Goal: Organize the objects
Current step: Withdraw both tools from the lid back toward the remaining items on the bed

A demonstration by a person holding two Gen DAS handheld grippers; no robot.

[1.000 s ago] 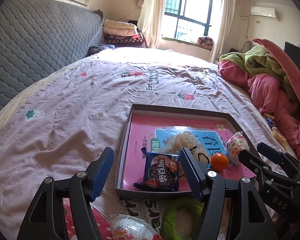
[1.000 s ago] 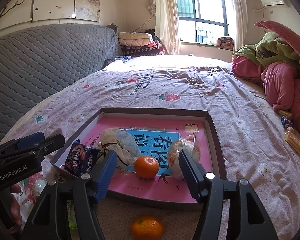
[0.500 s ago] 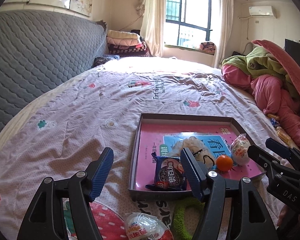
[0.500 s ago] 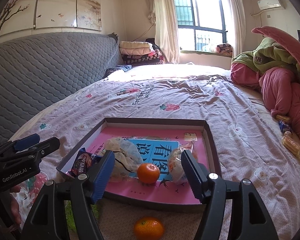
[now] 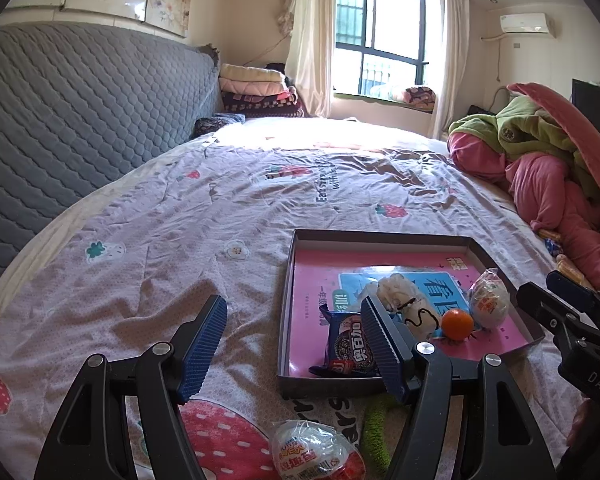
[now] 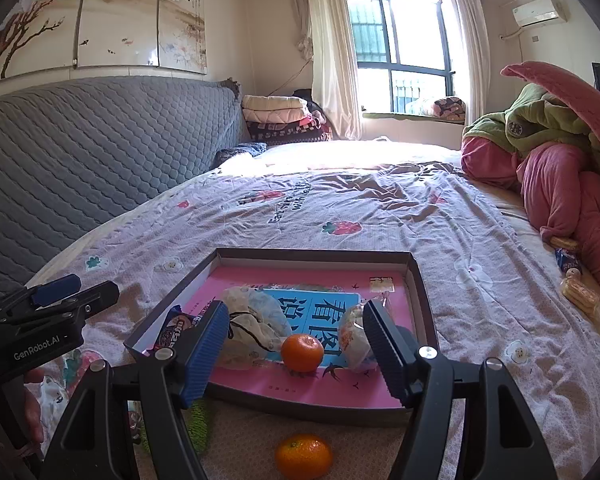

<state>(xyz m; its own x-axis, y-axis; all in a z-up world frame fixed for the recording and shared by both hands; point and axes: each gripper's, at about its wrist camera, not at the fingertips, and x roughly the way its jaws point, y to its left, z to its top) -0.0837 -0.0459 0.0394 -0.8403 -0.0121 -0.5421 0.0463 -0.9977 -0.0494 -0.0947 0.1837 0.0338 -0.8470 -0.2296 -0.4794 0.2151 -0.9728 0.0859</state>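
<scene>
A shallow brown box lid with a pink lining lies on the bed. In it are a blue cookie packet, a white crumpled bag, a tangerine and a wrapped egg snack. Outside, near me, lie a second tangerine, a wrapped egg snack and a green fuzzy ring. My left gripper is open and empty, left of the box. My right gripper is open and empty, above the loose tangerine.
A grey quilted headboard lines the left side. A pile of pink and green bedding fills the right. Small snack packets lie by that pile. Folded blankets are stacked at the far end under the window.
Both grippers have drawn back and risen from the box, so it appears smaller and farther. The left view has shifted left. Nothing was picked up.
</scene>
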